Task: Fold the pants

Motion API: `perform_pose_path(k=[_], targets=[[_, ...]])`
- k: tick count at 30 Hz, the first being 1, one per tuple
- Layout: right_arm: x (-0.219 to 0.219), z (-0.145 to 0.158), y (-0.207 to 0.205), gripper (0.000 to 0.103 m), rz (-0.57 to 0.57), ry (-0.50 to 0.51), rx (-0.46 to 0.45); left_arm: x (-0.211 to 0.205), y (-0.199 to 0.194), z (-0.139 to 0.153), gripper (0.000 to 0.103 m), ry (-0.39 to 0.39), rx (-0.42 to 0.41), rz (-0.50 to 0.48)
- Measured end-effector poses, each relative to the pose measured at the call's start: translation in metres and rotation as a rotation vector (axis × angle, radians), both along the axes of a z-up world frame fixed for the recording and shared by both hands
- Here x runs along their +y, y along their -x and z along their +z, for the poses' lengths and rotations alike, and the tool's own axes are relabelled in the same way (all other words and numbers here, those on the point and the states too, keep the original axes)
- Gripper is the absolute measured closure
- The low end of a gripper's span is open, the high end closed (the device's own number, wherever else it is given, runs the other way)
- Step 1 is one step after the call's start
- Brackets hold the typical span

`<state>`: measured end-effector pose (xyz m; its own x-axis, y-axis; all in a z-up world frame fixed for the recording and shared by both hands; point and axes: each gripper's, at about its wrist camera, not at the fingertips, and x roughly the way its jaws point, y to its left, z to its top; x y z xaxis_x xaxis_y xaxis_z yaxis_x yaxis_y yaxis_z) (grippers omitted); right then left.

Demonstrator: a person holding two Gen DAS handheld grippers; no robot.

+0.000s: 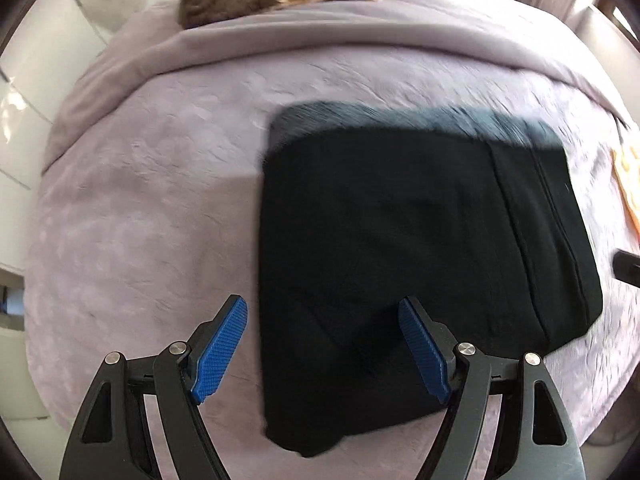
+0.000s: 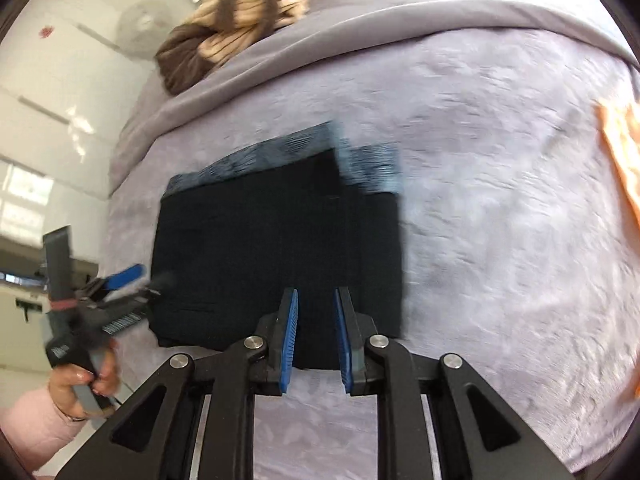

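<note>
Blue ribbed pads frame both of my views. Nearest me in the left wrist view, my left gripper [image 1: 322, 348] stands wide apart with nothing between its pads; one pad hangs over the bare bedspread, the other over the near part of the pants. My right gripper [image 2: 316, 336] has its pads drawn close, with a narrow gap still showing and no cloth pinched in it, poised above the near edge of the pants.

Just past the fingertips, the black pants [image 1: 420, 240] lie folded into a squarish stack, flat on the lilac bedspread [image 1: 140, 200]. A greyer, blurred band runs along the far edge of the stack.

In the right wrist view, a hand [image 2: 86, 376] in a pink sleeve [image 2: 32, 424] grips the left tool's handle just off the bed's left side.

An orange item [image 2: 622, 160] lies on the bedspread to the right, well apart from the pants. Farther back, a grey blanket [image 1: 320, 24] crosses the bed, and a brown-and-tan striped garment [image 2: 240, 20] is heaped on it.
</note>
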<state>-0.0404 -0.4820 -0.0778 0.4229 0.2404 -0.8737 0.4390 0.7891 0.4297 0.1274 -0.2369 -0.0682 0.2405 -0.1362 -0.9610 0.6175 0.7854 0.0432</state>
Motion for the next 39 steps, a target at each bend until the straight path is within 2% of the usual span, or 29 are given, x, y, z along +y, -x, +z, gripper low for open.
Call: perform_pose_path(k=[2, 4, 10, 13, 15, 17, 18, 20, 23, 26, 28, 30, 32, 34, 39], targets=[[0.011, -0.018, -0.011, 0.083, 0.044, 0.019, 0.063, -0.004, 0.010, 0.000, 0.024, -0.019, -0.031, -0.007], [0.018, -0.035, -0.014, 0.083, 0.065, 0.049, 0.121, -0.005, 0.014, 0.001, 0.024, -0.021, -0.019, -0.003], [0.017, -0.024, -0.009, 0.082, 0.059, 0.048, 0.114, 0.002, 0.024, 0.010, 0.024, -0.045, 0.009, 0.001], [0.018, -0.018, -0.005, 0.073, 0.062, 0.054, 0.123, 0.004, 0.023, 0.012, 0.024, -0.060, 0.012, 0.004], [0.017, -0.012, 0.002, 0.063, 0.054, 0.051, 0.127, 0.007, 0.026, 0.016, 0.024, -0.055, 0.021, 0.010], [0.020, -0.009, 0.008, 0.062, 0.046, 0.044, 0.128, 0.008, 0.031, 0.019, 0.011, -0.054, 0.027, 0.009], [0.020, -0.008, 0.010, 0.062, 0.042, 0.040, 0.130, 0.009, 0.033, 0.021, 0.000, -0.054, 0.021, 0.011], [0.022, -0.006, 0.013, 0.060, 0.037, 0.037, 0.135, 0.009, 0.038, 0.025, 0.000, -0.052, 0.009, 0.001], [0.027, -0.003, 0.020, 0.050, 0.029, 0.034, 0.135, 0.008, 0.042, 0.025, 0.000, -0.059, 0.023, -0.008], [0.028, -0.001, 0.022, 0.049, 0.024, 0.040, 0.137, 0.006, 0.045, 0.026, 0.000, -0.075, 0.032, -0.011], [0.028, 0.002, 0.025, 0.043, 0.019, 0.041, 0.144, 0.005, 0.046, 0.027, 0.000, -0.089, 0.038, -0.012], [0.029, 0.005, 0.027, 0.029, 0.017, 0.043, 0.142, 0.004, 0.047, 0.027, 0.000, -0.099, 0.044, -0.011], [0.030, 0.008, 0.029, 0.022, 0.014, 0.054, 0.139, 0.003, 0.048, 0.029, 0.000, -0.101, 0.055, -0.013], [0.031, 0.011, 0.031, 0.021, 0.012, 0.068, 0.135, 0.003, 0.050, 0.032, 0.000, -0.104, 0.058, -0.016], [0.035, 0.014, 0.036, 0.003, 0.015, 0.127, 0.144, 0.000, 0.052, 0.037, 0.000, -0.106, 0.070, -0.020]])
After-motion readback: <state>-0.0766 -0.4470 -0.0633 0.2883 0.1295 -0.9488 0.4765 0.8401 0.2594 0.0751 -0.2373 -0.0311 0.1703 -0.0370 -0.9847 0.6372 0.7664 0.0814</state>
